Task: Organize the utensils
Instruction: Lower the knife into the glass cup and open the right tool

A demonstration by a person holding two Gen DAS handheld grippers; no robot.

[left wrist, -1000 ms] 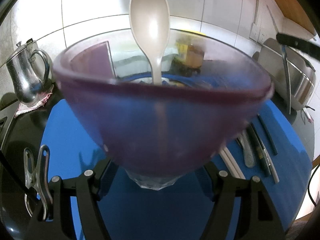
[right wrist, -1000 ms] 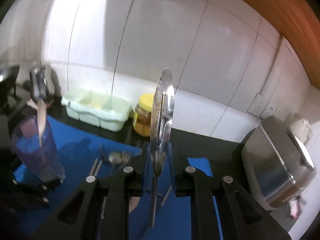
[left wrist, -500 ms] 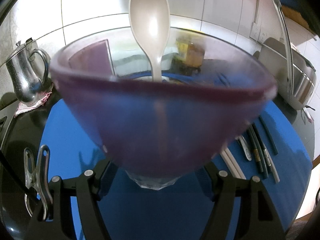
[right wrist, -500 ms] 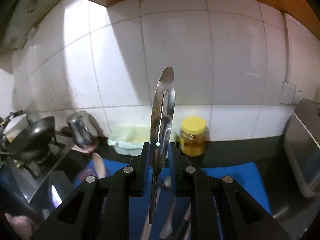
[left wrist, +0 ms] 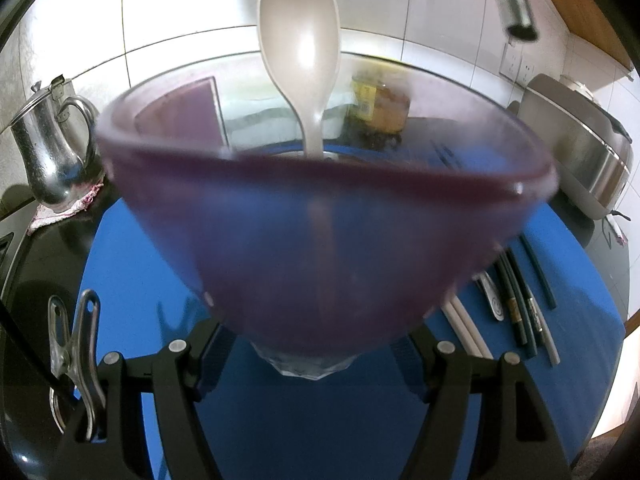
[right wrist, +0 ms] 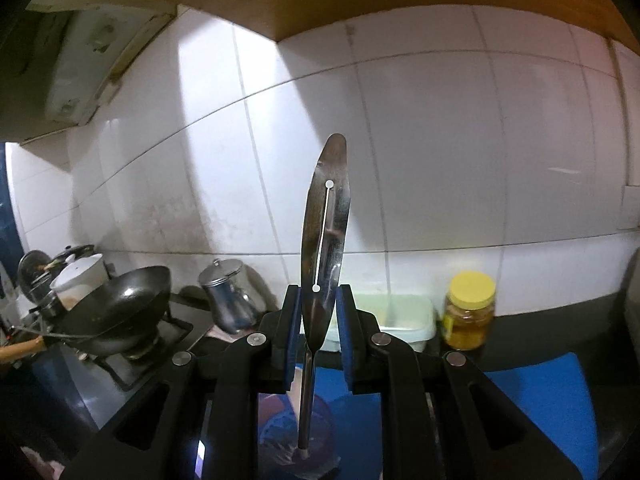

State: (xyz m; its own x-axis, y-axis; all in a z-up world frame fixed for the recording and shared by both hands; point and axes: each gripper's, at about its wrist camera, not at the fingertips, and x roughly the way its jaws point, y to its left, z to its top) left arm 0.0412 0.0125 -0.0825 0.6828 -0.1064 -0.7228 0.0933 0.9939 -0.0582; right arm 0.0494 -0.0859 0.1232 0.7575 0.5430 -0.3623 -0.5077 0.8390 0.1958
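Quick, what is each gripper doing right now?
Left gripper: closed on the translucent purple plastic cup.
Right gripper: closed on the slotted stainless-steel spatula.

The purple cup [left wrist: 320,216] fills the middle of the left wrist view, its near rim blurred, and hides the upper ends of the chopsticks [left wrist: 520,300] at right. A blurred metal object [left wrist: 514,0] is cut off by the top edge. In the right wrist view, the spatula [right wrist: 326,232] handle's lower end is dim.
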